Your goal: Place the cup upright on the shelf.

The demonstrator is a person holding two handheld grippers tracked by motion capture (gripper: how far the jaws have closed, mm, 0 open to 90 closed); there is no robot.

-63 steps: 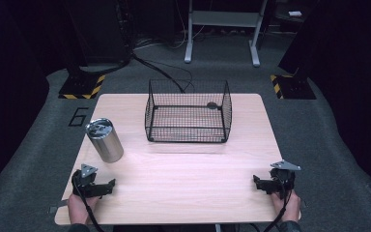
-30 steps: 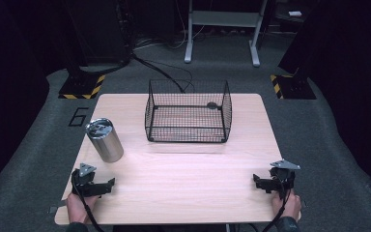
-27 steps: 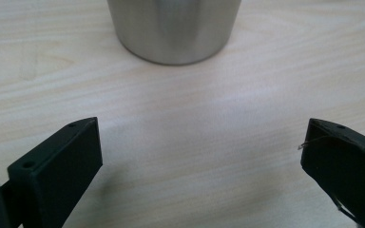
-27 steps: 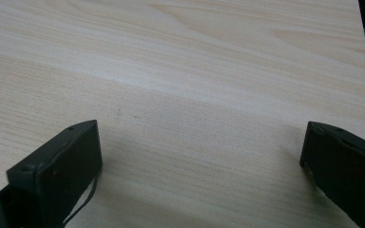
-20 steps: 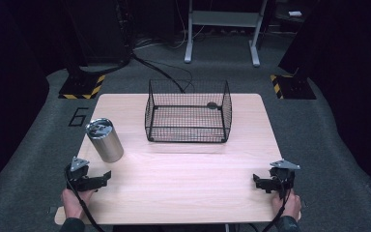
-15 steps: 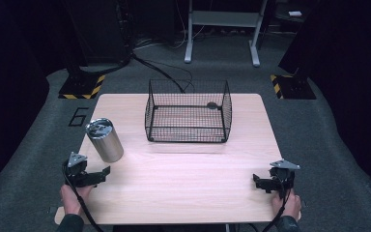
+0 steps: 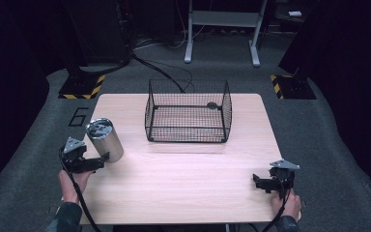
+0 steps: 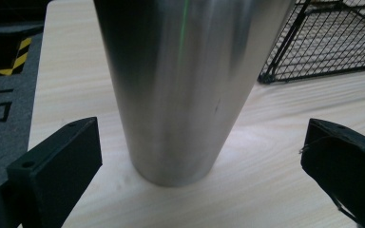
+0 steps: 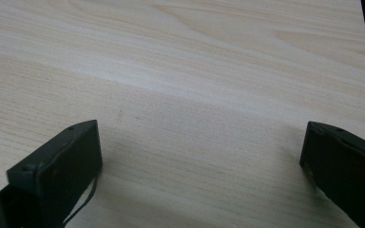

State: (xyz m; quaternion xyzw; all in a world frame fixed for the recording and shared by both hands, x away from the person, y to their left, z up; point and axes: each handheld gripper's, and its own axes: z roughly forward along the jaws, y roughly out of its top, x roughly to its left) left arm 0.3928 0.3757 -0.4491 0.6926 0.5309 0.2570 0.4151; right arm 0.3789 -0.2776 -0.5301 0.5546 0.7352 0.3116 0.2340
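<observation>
A tall steel tumbler (image 7: pixel 104 139) stands upright at the left side of the wooden table (image 7: pixel 183 193). My left gripper (image 7: pixel 96 162) is open just in front of it, its jaws spread wider than the cup. In the left gripper view the tumbler (image 8: pixel 180 85) rises a short way ahead of the left gripper (image 8: pixel 195 161), and neither jaw touches it. My right gripper (image 7: pixel 260 182) rests low near the table's front right corner. It is open with nothing but bare wood between its jaws in the right gripper view (image 9: pixel 199 161).
A black wire basket (image 7: pixel 188 113) stands at the table's far middle with a small dark object by its back right corner. The basket's corner (image 8: pixel 323 38) lies to the right of the tumbler. Dark floor with yellow-black striped plates surrounds the table.
My left gripper has moved forward and left from the table's front edge up to the tumbler's base. The right gripper has stayed in place.
</observation>
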